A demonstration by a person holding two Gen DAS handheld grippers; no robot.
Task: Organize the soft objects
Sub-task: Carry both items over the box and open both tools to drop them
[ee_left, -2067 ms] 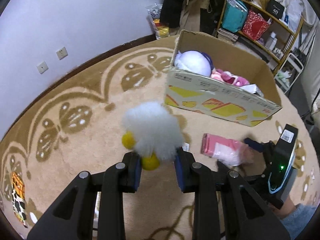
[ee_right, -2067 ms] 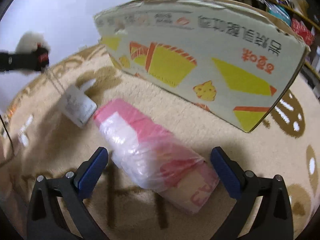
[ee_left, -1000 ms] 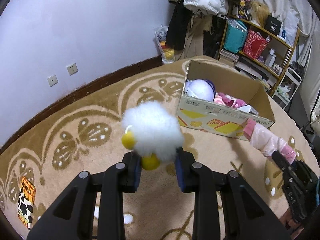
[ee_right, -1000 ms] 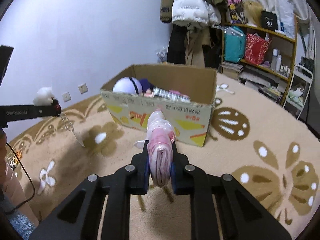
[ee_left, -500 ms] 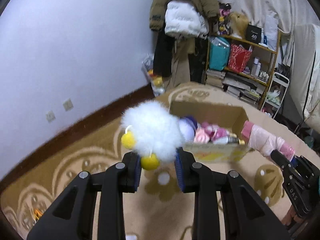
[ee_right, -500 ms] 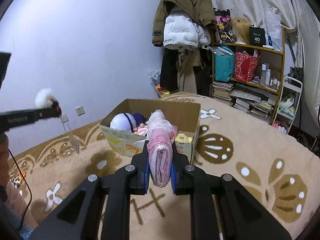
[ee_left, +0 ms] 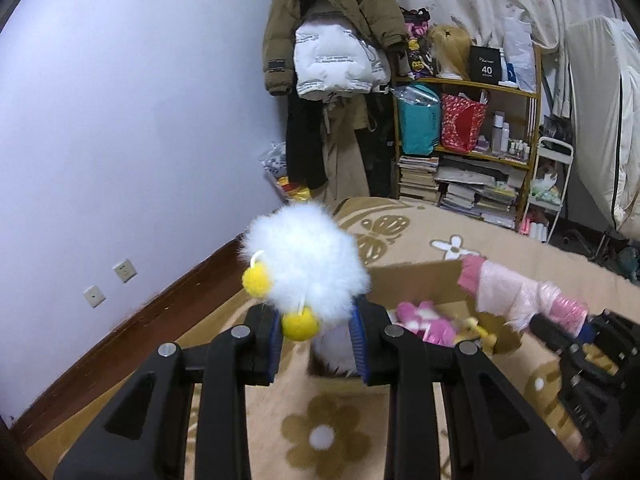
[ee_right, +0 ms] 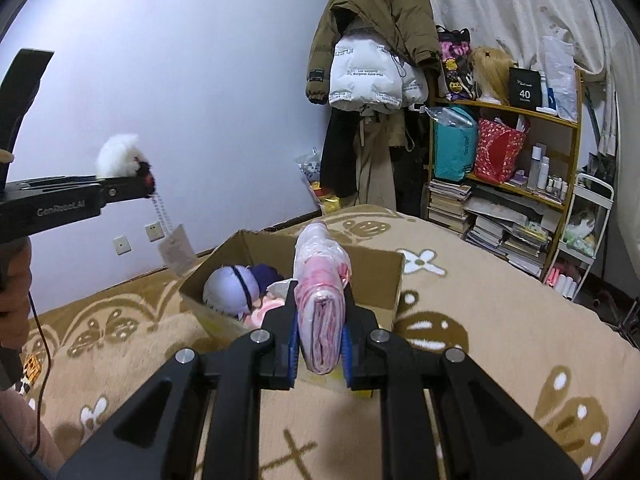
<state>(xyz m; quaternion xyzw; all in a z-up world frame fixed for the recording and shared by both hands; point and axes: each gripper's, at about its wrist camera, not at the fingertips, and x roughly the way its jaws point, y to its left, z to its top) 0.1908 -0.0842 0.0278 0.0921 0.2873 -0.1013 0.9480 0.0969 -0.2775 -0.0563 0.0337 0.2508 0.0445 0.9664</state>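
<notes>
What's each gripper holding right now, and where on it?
Left gripper pinches the white fluffy toy at its underside. Right gripper clamps the pink plastic-wrapped bundle at its near end.

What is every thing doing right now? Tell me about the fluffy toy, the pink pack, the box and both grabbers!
left gripper: shut on the fluffy white toy, held up in the air.
fluffy white toy: pinched, yellow pom-poms dangling.
right gripper: shut on the pink wrapped pack.
pink wrapped pack: pinched, sticking up, in plastic.
cardboard box: open on the rug, toys inside.
purple-white plush: lying in the box.
</notes>
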